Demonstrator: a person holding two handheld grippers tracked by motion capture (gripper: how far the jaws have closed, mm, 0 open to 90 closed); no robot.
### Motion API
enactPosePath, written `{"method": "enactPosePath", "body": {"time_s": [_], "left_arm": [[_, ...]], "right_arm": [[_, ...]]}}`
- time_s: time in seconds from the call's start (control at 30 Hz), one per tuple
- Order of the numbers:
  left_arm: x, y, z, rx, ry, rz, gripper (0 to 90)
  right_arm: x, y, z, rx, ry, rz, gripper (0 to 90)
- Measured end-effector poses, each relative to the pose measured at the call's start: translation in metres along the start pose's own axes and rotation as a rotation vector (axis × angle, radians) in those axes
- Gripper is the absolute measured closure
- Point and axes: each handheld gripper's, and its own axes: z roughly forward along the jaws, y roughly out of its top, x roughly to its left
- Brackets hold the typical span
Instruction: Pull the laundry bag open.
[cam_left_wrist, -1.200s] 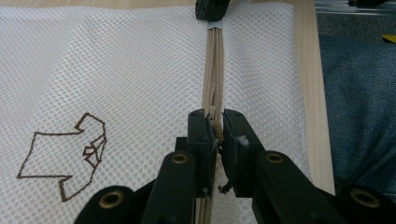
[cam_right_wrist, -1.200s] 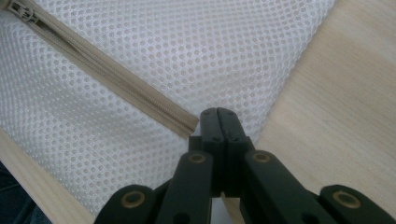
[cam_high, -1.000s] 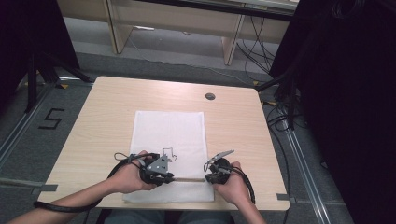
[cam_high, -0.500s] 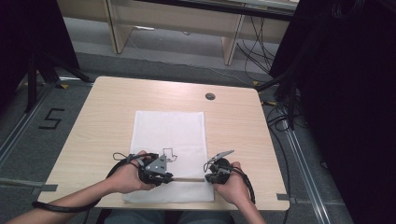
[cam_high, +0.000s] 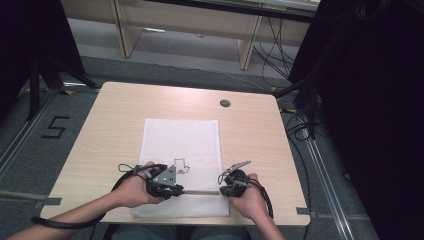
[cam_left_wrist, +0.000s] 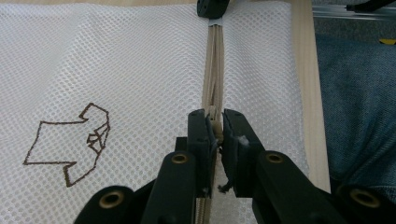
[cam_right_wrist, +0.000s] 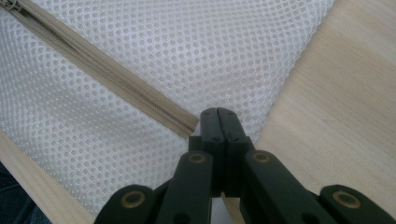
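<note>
Beige zipper (cam_left_wrist: 212, 70) running along the near edge of a flat white mesh laundry bag (cam_high: 181, 145), low in the centre of the high view, on a pale wooden table (cam_high: 110, 120). Left gripper (cam_left_wrist: 214, 127) clamped on the zipper's small pull tab, probably to draw it along. Right gripper (cam_right_wrist: 218, 122) closed tight at the zipper's end, seemingly pinning the bag's corner taut against that pull. Brown line drawing (cam_left_wrist: 70, 144) at lower left of the left gripper view.
</note>
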Motion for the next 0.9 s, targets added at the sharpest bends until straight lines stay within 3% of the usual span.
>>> {"method": "enactPosePath", "body": {"time_s": [0.17,0.23,0.27,0.3,0.5,0.53,0.6,0.63,0.77,0.9], "left_arm": [[-0.0011,-0.0015,0.0004,-0.006,0.001,-0.006,81.5],[-0.0010,-0.0013,0.0000,0.000,0.002,-0.004,81.4],[-0.0007,-0.0015,-0.0004,0.000,0.003,0.004,81.4],[-0.0007,-0.0021,-0.0007,-0.006,-0.004,-0.014,81.4],[-0.0007,-0.0054,-0.0020,-0.006,-0.002,-0.020,81.4],[-0.0007,-0.0055,-0.0020,-0.004,0.000,-0.016,81.4],[0.0004,-0.0059,-0.0030,0.002,0.003,0.000,81.5],[0.0000,-0.0061,-0.0033,0.005,0.001,-0.009,81.5],[0.0001,-0.0079,-0.0050,0.001,-0.002,-0.023,81.4],[-0.0004,-0.0087,-0.0055,0.004,0.005,-0.007,81.4]], "right_arm": [[0.0000,0.0000,0.0000,0.000,0.000,-0.001,90.0],[-0.0016,0.0002,0.0012,-0.018,0.005,-0.029,90.0],[-0.0004,0.0000,0.0007,-0.007,0.007,-0.010,90.0],[-0.0004,0.0000,0.0007,-0.008,0.006,-0.011,90.0],[0.0001,0.0000,0.0000,0.001,-0.002,-0.001,90.0],[-0.0015,0.0001,0.0011,-0.016,0.004,-0.027,90.0],[-0.0018,0.0002,0.0011,-0.019,0.003,-0.033,90.0],[0.0001,0.0000,0.0000,0.000,-0.002,0.000,90.0],[-0.0001,0.0000,0.0000,0.000,-0.001,0.000,90.0],[0.0000,0.0001,0.0001,0.000,-0.002,-0.002,90.0]]}}
